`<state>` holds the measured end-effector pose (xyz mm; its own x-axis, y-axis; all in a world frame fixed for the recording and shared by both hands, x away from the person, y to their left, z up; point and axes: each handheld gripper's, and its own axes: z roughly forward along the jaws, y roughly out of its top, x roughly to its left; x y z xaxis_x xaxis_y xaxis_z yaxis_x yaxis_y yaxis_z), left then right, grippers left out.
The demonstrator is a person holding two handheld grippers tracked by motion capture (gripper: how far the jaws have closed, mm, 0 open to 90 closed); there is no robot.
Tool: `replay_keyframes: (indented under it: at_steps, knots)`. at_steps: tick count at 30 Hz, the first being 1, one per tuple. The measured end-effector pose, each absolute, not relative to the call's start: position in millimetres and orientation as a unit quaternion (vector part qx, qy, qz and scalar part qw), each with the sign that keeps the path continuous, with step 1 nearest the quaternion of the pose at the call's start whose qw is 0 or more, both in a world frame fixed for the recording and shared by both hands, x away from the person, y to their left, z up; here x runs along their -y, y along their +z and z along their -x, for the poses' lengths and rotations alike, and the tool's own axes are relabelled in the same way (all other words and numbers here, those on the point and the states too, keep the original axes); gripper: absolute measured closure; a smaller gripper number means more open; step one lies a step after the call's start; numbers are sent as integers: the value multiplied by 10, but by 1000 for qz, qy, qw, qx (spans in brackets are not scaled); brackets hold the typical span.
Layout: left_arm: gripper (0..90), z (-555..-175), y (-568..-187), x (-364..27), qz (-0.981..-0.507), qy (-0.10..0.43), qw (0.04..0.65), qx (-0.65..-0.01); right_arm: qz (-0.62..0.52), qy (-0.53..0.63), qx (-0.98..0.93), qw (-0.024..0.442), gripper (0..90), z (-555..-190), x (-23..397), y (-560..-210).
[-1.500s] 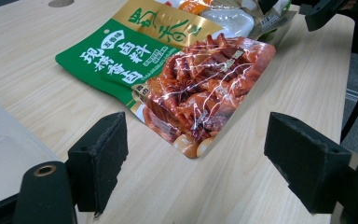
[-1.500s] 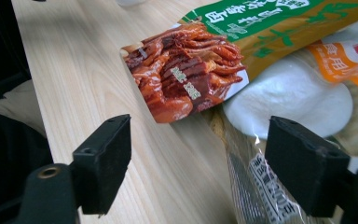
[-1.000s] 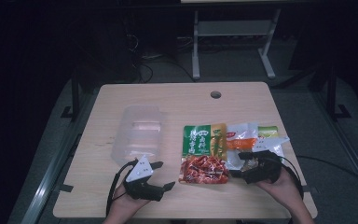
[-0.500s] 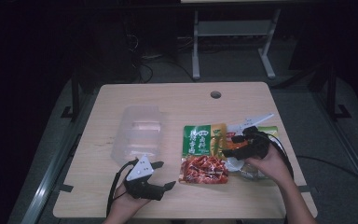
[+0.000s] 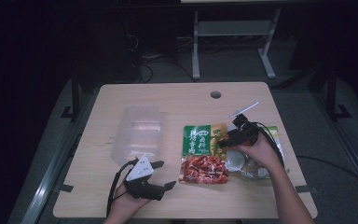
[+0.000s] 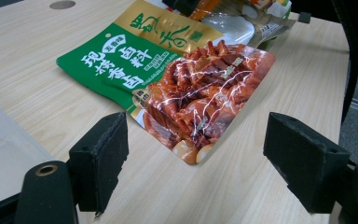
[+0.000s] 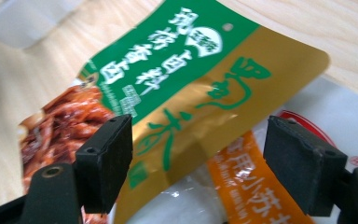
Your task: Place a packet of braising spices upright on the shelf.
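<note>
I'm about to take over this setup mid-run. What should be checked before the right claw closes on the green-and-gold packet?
1. Right claw open: ok, its jaws stand wide apart in the right gripper view.
2. Green-and-gold packet between the jaws: ok, its gold end lies in the gap.
3. Only that packet in the grasp: not ok, its gold edge overlaps the white packet beneath.
4. Left claw out of the way: ok, open, near the table's front edge.
5. Clear container unobstructed: ok, it stands apart, left of the packets.
6. Jaws touching the packet: cannot tell.
</note>
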<state>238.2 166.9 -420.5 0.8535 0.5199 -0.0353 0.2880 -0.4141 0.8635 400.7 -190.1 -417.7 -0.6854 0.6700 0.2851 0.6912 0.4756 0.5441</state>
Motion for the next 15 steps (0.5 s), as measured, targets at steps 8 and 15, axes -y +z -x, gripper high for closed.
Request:
replay_keyframes:
  at_steps: [8,15]
  knots:
    - [218,-2378,-4209,-1640,-834,115,482,-241,415,-295,860,31,370,-4102,1843,-4306]
    - [220,-2386,-4215,-1619,-839,116,476,-237,408,-311,857,41,726,-4104,1838,-4295]
